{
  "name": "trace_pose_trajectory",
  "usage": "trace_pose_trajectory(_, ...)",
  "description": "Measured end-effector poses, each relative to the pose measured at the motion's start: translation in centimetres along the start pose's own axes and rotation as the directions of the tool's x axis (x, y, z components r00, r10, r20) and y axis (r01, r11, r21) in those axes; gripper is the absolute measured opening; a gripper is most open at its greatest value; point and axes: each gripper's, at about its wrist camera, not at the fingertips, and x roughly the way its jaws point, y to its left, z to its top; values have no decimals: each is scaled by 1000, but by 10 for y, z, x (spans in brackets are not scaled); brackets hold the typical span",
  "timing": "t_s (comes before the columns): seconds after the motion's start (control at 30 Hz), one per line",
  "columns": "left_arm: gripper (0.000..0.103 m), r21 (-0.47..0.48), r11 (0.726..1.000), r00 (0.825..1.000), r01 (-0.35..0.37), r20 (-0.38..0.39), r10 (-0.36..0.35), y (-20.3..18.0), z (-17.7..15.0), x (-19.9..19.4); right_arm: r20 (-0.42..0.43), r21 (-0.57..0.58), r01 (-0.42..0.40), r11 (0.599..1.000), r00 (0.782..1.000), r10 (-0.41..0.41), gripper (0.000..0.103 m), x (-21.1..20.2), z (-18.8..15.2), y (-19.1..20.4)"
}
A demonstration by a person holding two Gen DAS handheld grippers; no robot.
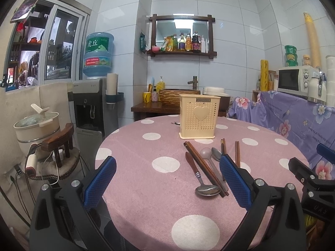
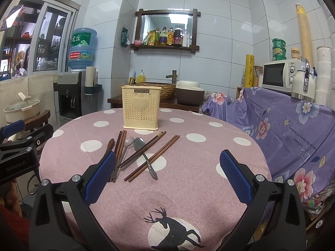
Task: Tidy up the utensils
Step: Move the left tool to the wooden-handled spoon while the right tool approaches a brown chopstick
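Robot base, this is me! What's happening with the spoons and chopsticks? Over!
Left gripper open, empty. Right gripper open, empty. Spoons and chopsticks lie loose on the table, before the empty-looking holder. Nothing blocking.

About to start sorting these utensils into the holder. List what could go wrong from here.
1. The brown wooden chopsticks and the all-metal spoon lie crossed in one heap; gripping one could drag its neighbours.
2. The tall cream perforated plastic holder stands free on the pink polka-dot tablecloth; a hard drop might tip it.
3. Both the left gripper and the right gripper hover open over the same heap and could collide.
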Motion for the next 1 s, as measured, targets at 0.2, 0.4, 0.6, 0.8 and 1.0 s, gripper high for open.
trace_pose_trajectory(0.2,98,23,1000,997,-12,-71,13,5,3,27,-81,27,-1,1000,997,3,98,25,3,-10)
trace_pose_trajectory(0.4,98,48,999,978,15,-207,-5,9,17,81,-217,-15,-19,1000,976,15,98,74,13,-16)
trace_pose_trajectory(0.6,91,17,998,913,67,-403,-55,7,23,145,-292,29,-102,994,950,106,85,125,28,-20)
trace_pose_trajectory(0.8,66,-12,993,850,113,-517,-103,-3,20,179,-406,191,-194,962,877,257,54,193,44,-25)
trace_pose_trajectory(1.0,54,13,992,837,127,-539,-100,-16,22,192,-513,262,-161,951,812,279,33,265,55,-10)
